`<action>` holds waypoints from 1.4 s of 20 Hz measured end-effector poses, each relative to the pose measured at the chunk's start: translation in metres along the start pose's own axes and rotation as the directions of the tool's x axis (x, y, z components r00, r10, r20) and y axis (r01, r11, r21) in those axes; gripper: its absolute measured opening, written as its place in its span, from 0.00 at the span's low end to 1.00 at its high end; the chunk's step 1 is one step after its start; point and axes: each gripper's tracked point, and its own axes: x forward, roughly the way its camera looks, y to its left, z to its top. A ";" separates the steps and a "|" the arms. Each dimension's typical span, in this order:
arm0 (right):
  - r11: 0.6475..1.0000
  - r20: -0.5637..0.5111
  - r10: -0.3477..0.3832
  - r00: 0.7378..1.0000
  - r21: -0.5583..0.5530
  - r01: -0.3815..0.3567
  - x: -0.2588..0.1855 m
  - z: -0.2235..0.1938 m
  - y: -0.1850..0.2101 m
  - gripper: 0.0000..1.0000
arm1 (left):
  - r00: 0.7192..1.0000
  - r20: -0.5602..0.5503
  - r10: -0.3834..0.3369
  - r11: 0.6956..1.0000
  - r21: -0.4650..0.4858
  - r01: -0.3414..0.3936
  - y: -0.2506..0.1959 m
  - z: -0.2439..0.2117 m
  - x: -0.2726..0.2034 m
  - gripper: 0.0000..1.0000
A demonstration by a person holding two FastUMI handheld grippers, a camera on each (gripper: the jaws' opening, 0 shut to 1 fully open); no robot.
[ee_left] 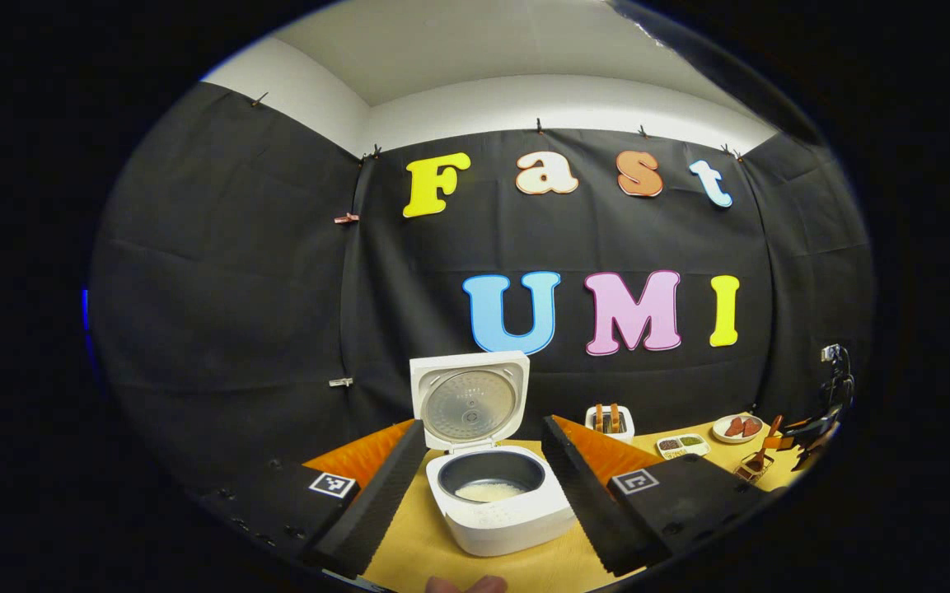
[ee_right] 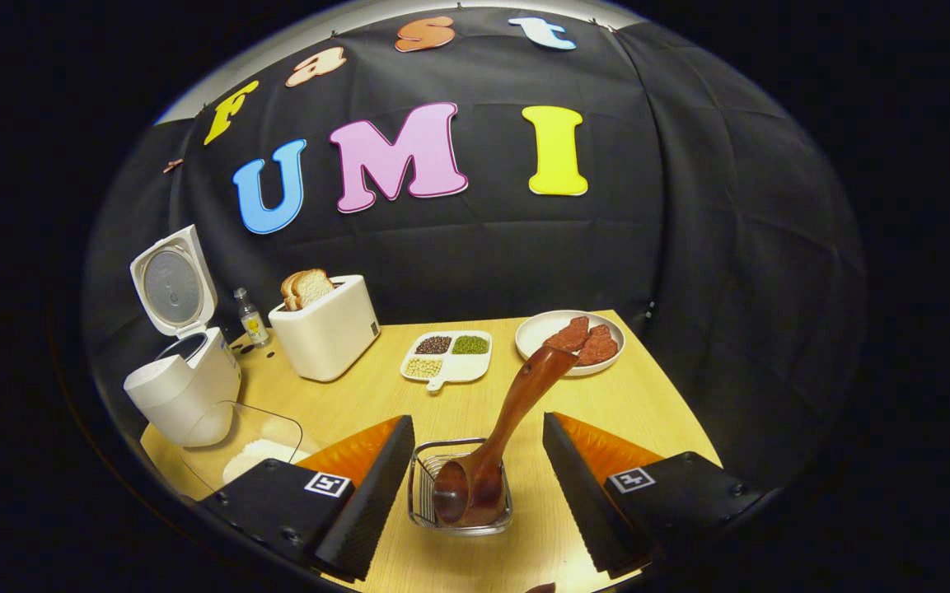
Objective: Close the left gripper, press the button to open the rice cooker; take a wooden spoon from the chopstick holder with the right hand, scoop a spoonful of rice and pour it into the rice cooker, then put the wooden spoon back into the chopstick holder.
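On the wooden table (ee_right: 606, 403), both grippers' jaws gape empty beside the open rice cooker (ee_left: 495, 494).

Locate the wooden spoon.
In the right gripper view, the wooden spoon stands bowl-down in the chopstick holder, between the open right gripper fingers.

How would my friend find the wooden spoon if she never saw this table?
Start at the big white toaster with bread sticking out, then come toward the near edge of the wooden table. There sits a small wire chopstick holder, between the open right tongs. The wooden spoon stands in it, bowl down, its dark brown handle leaning toward the plate of meat.
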 end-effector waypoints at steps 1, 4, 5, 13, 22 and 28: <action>1.000 -0.002 -0.003 1.000 0.017 0.003 0.008 0.000 -0.003 0.97 | 1.000 -0.005 0.008 1.000 0.002 -0.008 0.001 -0.001 -0.002 0.97; 0.996 -0.015 0.012 1.000 0.092 -0.011 0.030 -0.001 -0.010 0.97 | 1.000 -0.011 0.025 1.000 0.012 -0.025 0.004 -0.001 -0.007 0.97; 0.993 -0.023 0.029 0.999 0.112 -0.026 0.037 -0.002 -0.008 0.94 | 0.999 -0.015 0.032 0.999 0.019 -0.032 0.005 -0.002 -0.008 0.97; 0.975 -0.025 0.085 0.996 0.209 -0.078 0.021 -0.004 -0.013 0.11 | 0.999 -0.033 0.027 1.000 0.011 -0.026 0.009 -0.007 -0.006 0.97; 0.987 0.217 0.070 0.974 0.127 -0.099 -0.041 0.101 0.021 0.10 | 0.999 -0.010 -0.037 0.999 0.009 0.037 0.015 0.002 0.002 0.97; 0.978 0.274 0.173 0.946 0.064 -0.197 -0.075 0.128 0.122 0.10 | 0.998 -0.014 -0.067 0.998 -0.012 0.067 0.028 -0.005 0.009 0.97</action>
